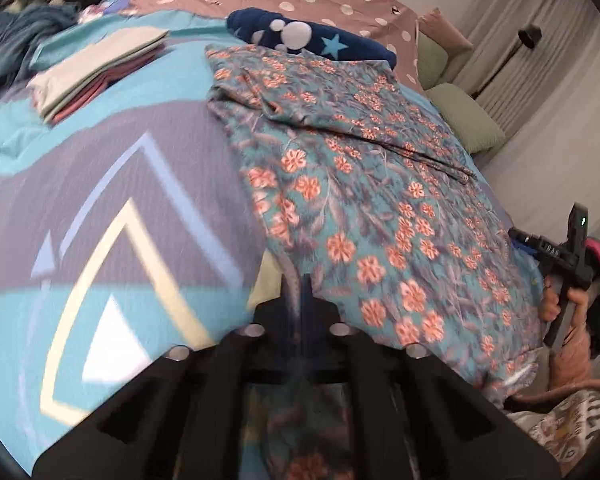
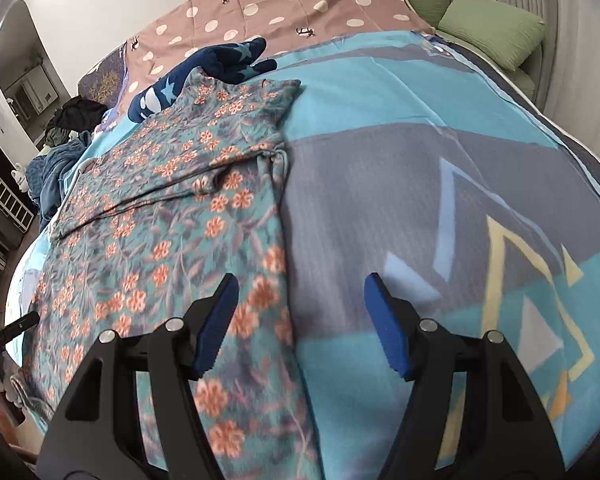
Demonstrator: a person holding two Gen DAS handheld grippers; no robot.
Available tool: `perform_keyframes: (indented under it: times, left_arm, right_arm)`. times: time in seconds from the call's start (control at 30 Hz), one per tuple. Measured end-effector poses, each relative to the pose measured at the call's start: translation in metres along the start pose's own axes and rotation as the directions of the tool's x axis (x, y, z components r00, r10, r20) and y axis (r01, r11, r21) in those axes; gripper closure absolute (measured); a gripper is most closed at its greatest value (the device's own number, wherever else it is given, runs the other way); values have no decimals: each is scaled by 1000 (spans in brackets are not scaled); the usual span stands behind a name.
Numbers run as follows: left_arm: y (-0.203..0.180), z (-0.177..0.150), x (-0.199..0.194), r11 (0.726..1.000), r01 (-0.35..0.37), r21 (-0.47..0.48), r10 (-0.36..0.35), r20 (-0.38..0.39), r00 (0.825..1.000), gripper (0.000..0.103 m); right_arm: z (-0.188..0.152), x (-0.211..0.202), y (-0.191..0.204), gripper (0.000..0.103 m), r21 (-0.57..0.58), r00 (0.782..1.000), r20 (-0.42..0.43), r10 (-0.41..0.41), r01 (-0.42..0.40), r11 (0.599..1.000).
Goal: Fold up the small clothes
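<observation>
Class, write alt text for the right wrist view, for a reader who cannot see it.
An open right claw hangs over the edge of a floral garment spread on a blue and grey bedspread, one finger over the cloth and one over the bedspread. A navy star-print item lies at the garment's far end, green pillows beyond.

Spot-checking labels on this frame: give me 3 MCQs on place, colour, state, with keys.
1. The navy star-print cloth lies:
A) at the far end of the floral garment
B) on the green pillow
C) at its near end

2. The floral garment's flowers are:
A) white
B) orange
C) purple

3. The right gripper has its jaws:
A) shut on the garment
B) shut, empty
C) open

1 A: it touches the far edge.
2 B: orange blooms on teal.
3 C: wide gap between the blue pads, nothing pinched.
</observation>
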State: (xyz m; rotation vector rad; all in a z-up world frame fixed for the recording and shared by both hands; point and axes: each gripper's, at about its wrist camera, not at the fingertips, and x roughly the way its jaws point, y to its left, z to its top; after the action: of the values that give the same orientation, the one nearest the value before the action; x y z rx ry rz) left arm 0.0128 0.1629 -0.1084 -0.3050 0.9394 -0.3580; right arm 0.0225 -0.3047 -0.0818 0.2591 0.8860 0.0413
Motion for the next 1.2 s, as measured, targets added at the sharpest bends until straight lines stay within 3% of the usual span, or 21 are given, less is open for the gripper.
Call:
perform_keyframes:
  times: [0.1, 0.2, 0.3, 0.37, 0.47, 0.53, 0.67, 0.77, 0.9, 1.03, 1.2]
  left_arm:
    - [3, -5, -34, 999, 39, -9, -37, 138, 990, 100]
    - [3, -12, -47, 999, 33, -6, -31, 160, 987, 101]
    - [8, -28, -41, 999, 50, -23, -47, 96, 994, 102]
    - [10, -42, -36, 996, 80, -48, -77, 58, 995, 92]
    - [3, -57, -39, 994, 99, -50, -96, 63, 993, 61]
    - [-4, -65, -44, 995, 97, -37, -94, 63, 994, 52]
    - [-7, -76, -49, 995, 91, -45, -89, 50, 995, 49]
    - [-1, -84, -53, 982, 156, -105, -151, 47, 987, 49]
    - [3, -96, -53, 948, 270, -167, -265, 50, 963, 49]
    - [-1, -101, -53, 930, 319, -181, -317, 38, 948, 49]
    - [3, -107, -53, 900, 369, -232, -374, 23, 927, 51]
  right_arm:
    - [-10, -12, -5, 36, 12, 1000, 22, -4, 3, 1000]
    - [-23, -25, -11, 36, 22, 999, 38, -4, 3, 1000]
    - [-39, -40, -20, 36, 32, 998, 57, -2, 0, 999]
    - [-47, -48, -27, 36, 44, 998, 66, 0, -3, 999]
    - [-62, -60, -40, 36, 78, 997, 71, 9, -15, 997]
    - [-70, -66, -45, 36, 85, 997, 74, 15, -21, 996]
    - [-88, -80, -52, 36, 92, 995, 71, 64, -70, 993]
    - [-102, -91, -56, 36, 98, 989, 54, 134, -139, 985]
    - [-121, -104, -66, 36, 128, 969, 13, 246, -246, 961]
    - [-137, -102, -77, 34, 201, 915, -44, 401, -386, 901]
    - [-139, -97, -80, 33, 237, 888, -35, 458, -437, 867]
